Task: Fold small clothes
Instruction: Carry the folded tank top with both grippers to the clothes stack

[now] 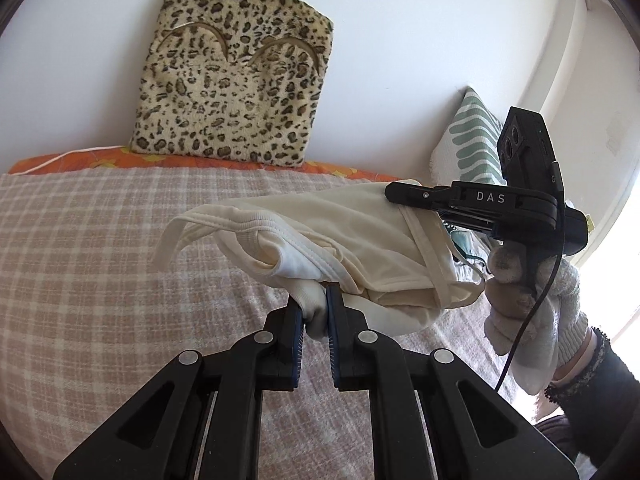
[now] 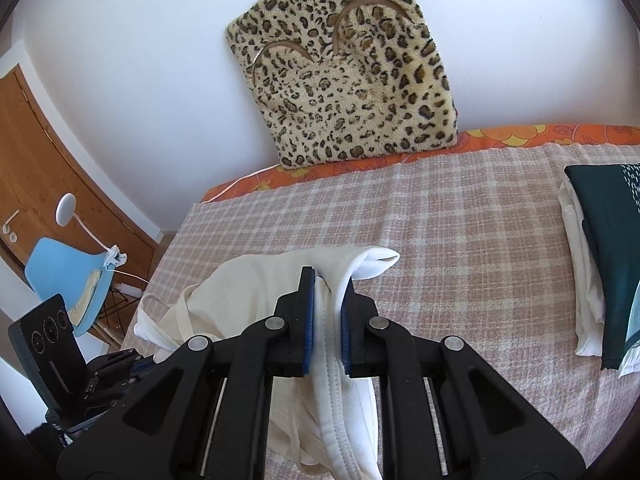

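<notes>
Checked pink-and-cream blanket (image 2: 440, 216) covers the bed beneath both claws, with a white wall behind. Held up off it is the cream garment (image 1: 360, 240), a small thin knit piece with ribbed white trim and narrow straps, sagging between the two grips. The left claw (image 1: 316, 312) is pinched narrow on a bunched white edge at the garment's lower side; the right claw (image 2: 330, 312) is likewise closed on a ribbed band, the cloth trailing down below its fingers. A gloved hand (image 1: 532, 292) carries the right claw.

This looks like the lifting and spreading step, before any fold is laid. Next, I judge, the cloth needs pulling taut and lowering flat onto the blanket ahead of the claws.

Beyond the claws a furry leopard-print cushion (image 1: 236, 76) leans on the wall; right of the right claw lies a stack of folded clothes (image 2: 600, 272), white under dark green.
</notes>
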Motion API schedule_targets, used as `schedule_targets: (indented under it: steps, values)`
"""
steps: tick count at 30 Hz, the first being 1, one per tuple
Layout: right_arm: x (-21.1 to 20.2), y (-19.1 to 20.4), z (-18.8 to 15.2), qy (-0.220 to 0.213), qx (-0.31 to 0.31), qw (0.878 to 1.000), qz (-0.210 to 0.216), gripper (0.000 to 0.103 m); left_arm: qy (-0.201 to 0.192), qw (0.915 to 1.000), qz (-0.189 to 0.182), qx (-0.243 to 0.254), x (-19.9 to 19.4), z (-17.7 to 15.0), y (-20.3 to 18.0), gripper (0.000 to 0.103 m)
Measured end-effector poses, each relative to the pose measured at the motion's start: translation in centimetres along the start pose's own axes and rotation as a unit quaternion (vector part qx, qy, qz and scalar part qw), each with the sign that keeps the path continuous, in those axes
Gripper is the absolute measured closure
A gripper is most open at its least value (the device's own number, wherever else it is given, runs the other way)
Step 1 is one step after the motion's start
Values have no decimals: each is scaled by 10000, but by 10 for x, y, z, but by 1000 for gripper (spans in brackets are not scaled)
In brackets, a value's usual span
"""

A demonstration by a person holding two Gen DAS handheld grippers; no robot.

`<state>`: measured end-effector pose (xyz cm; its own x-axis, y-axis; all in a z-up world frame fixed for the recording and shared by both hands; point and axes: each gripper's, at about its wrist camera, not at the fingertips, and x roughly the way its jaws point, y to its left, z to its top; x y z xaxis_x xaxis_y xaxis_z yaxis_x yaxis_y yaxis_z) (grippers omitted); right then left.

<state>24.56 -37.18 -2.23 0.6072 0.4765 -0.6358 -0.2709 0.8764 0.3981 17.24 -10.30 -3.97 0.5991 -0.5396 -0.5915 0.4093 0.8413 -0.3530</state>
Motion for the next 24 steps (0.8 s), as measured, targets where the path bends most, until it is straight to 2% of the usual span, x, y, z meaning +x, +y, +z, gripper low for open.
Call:
schedule_targets:
  steps: [11,24]
  values:
    - [-73,-83,23,-372,167,9981,-453,91,-44,9977,-419,527,60,29,-94,94]
    - [-129,-169,48,-648,203,9928,-988,91,2,9922,-783,971,131,51,-176,94]
